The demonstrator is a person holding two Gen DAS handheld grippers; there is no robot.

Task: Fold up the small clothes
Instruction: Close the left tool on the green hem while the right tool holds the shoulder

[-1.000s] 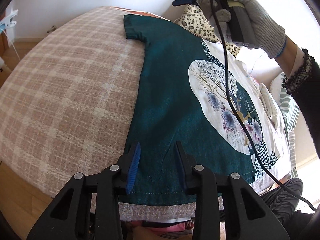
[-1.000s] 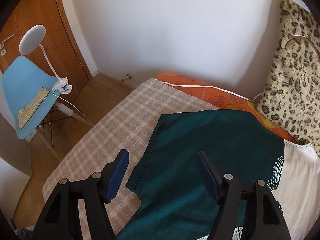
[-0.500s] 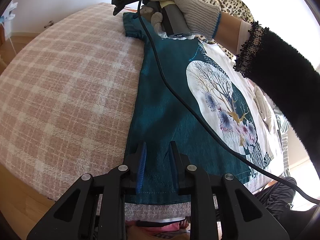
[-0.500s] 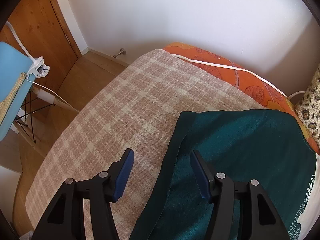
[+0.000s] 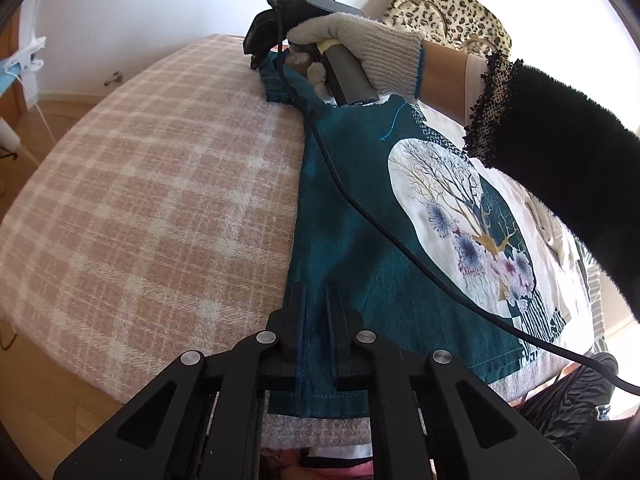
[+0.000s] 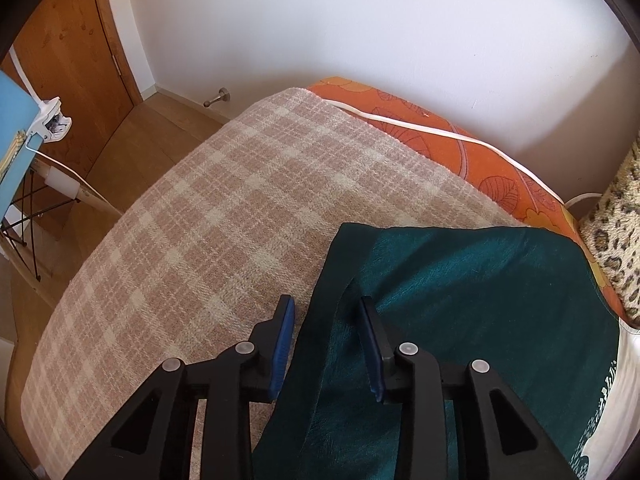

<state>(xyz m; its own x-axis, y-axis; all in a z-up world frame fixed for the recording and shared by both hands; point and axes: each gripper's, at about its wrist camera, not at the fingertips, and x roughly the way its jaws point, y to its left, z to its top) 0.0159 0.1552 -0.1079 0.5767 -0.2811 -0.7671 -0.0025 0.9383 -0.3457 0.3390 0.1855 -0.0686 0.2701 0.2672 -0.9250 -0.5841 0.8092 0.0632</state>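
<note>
Teal T-shirt: cloth with slight sheen, smooth printed panel. Plaid blanket: coarse woven wool-like, matt. Left gripper, right gripper: matt black plastic, metal screws. Leopard cushion fuzzy. Knit glove.

Shirt on blanket, pillow seemingly behind

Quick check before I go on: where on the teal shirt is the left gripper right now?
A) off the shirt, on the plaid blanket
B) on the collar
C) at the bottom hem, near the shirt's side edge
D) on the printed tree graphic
C: the left gripper sits over the stitched bottom hem of the teal shirt, close to its side edge by the plaid blanket, with its jaws nearly closed on a pinch of fabric.
</note>
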